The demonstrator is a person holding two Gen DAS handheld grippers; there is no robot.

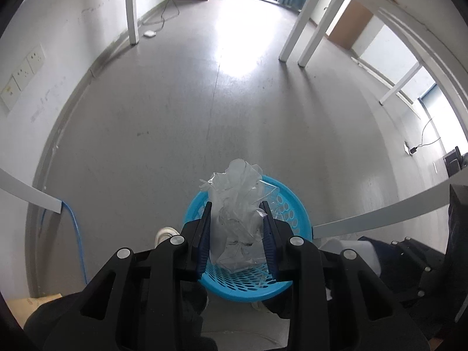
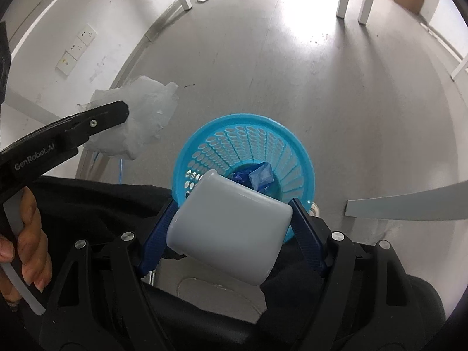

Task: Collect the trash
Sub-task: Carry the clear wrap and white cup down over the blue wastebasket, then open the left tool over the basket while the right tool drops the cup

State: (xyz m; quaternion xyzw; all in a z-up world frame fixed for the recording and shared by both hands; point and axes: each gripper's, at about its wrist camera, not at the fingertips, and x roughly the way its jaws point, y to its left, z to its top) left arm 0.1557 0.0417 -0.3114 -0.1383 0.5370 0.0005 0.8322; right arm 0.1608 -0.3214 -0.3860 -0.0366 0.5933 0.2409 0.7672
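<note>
Left hand-held gripper (image 1: 237,228) clamped on crumpled plastic (image 1: 238,204), light and springy, above the basket (image 2: 187,158). Right hand-held gripper (image 2: 231,219) squeezing a white tub (image 2: 228,228) across its walls over the rim; smooth, probably slippery.

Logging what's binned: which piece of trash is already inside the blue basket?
The blue wrapper on the basket floor; the crumpled plastic and white container are gripper-held.

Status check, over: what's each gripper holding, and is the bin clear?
Left gripper shut on crumpled plastic. Right gripper shut on white cup. Both above blue bin; blue wrapper already inside, nothing blocking.
</note>
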